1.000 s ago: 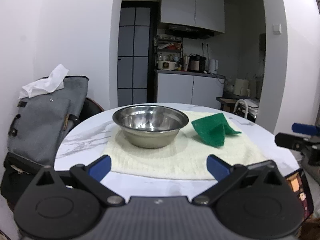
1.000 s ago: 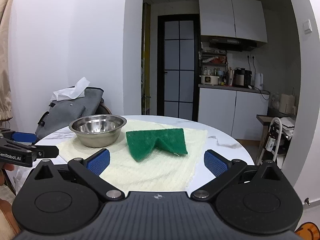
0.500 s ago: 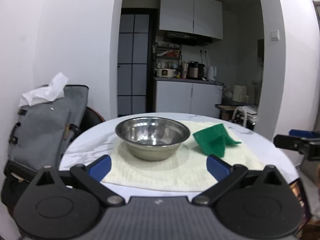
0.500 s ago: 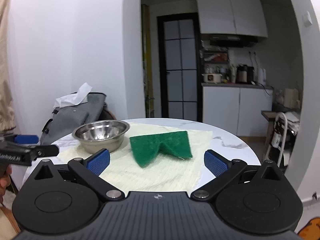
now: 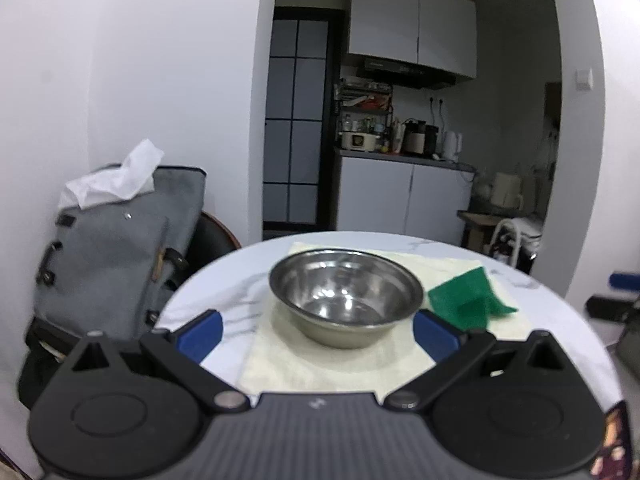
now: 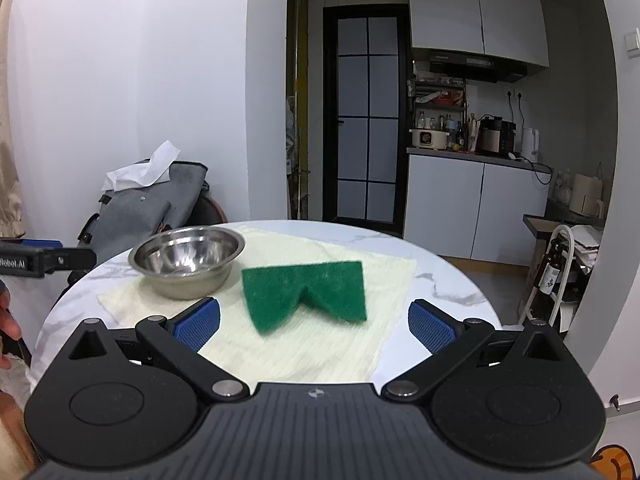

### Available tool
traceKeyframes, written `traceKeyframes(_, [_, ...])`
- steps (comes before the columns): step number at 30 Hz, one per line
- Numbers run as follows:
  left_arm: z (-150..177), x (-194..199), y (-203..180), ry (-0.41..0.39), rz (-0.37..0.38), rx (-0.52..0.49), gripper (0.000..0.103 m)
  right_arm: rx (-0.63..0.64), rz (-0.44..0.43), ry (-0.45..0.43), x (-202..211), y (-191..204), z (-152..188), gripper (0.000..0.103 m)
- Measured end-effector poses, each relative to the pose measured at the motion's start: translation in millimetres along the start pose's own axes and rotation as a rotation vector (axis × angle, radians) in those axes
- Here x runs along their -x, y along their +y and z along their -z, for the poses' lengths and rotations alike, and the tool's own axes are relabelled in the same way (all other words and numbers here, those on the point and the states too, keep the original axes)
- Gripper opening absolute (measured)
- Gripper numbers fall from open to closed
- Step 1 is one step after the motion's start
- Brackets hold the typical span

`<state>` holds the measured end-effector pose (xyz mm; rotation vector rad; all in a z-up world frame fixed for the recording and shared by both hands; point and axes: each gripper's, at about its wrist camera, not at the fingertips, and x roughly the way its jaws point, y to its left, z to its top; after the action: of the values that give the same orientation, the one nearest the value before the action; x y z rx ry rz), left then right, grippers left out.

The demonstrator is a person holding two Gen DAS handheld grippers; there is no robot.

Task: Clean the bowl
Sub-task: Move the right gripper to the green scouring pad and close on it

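Note:
A steel bowl (image 5: 346,298) stands upright and empty on a cream cloth (image 5: 332,360) on a round marble table (image 5: 224,280). A folded green scouring pad (image 5: 466,300) lies on the cloth to the bowl's right. My left gripper (image 5: 318,330) is open, its blue pads either side of the bowl, short of it. In the right wrist view the bowl (image 6: 188,256) is at left and the green pad (image 6: 306,290) lies straight ahead. My right gripper (image 6: 314,326) is open and empty, just short of the pad.
A grey backpack (image 5: 108,252) with a white tissue (image 5: 116,180) on top stands on a chair left of the table. The left gripper's tip (image 6: 44,260) shows at the left edge of the right wrist view. A kitchen counter (image 5: 404,196) is behind.
Both grippers have moved forward over the table. The bowl now sits between the left gripper's pads in view, and the green pad is closer to the right gripper. Both stay open.

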<state>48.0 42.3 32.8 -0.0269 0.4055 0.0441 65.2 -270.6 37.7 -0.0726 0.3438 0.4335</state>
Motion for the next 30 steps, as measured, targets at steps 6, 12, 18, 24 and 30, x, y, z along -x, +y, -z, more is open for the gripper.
traceKeyframes(6, [-15.9, -19.3, 5.1, 0.034, 0.036, -0.018, 0.102, 0.023, -0.046, -0.019, -14.9, -3.6, -15.8, 0.103])
traceKeyframes(12, [-23.4, -36.7, 4.8, 0.018, 0.042, -0.047, 0.102, 0.053, -0.108, -0.002, -38.0, -5.0, -26.7, 0.103])
traceKeyframes(18, [-9.3, -53.4, 15.9, 0.053, 0.096, -0.026, 0.099, -0.050, -0.186, 0.047, -66.1, -16.7, -16.2, 0.103])
traceKeyframes(24, [-4.4, -75.4, 22.1, 0.091, 0.100, -0.022, 0.099, -0.030, -0.172, 0.113, -94.0, -13.0, -8.8, 0.103])
traceKeyframes(30, [-9.9, -85.8, 37.3, 0.123, 0.120, 0.065, 0.094, -0.066, -0.143, 0.165, -121.1, -19.8, -7.4, 0.102])
